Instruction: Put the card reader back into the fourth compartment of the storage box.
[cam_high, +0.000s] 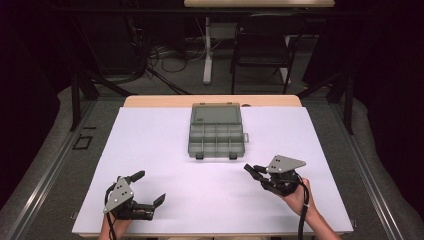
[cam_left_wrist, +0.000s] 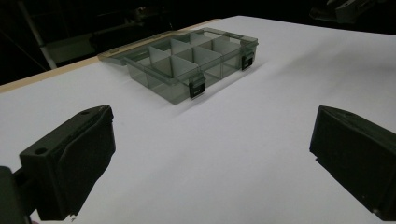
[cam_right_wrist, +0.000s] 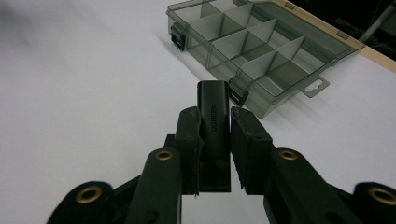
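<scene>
Organizer box (cam_high: 216, 131) lying open, ahead-left of right tool (cam_high: 251, 170), nearer it than left tool (cam_high: 150, 189). Right tool clamping small black adapter (cam_right_wrist: 213, 119); left tool gaping wide, holding nothing.

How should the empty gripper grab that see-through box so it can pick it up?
Probably by the near front wall of the open organizer box, between its two black latches. The left gripper is open and could come from the person's side, one jaw outside and one inside a compartment, since the lid lies open behind.

I see bare white table (cam_high: 165, 150) between both grippers and the open compartment box (cam_high: 216, 132), the only obstacle.
</scene>
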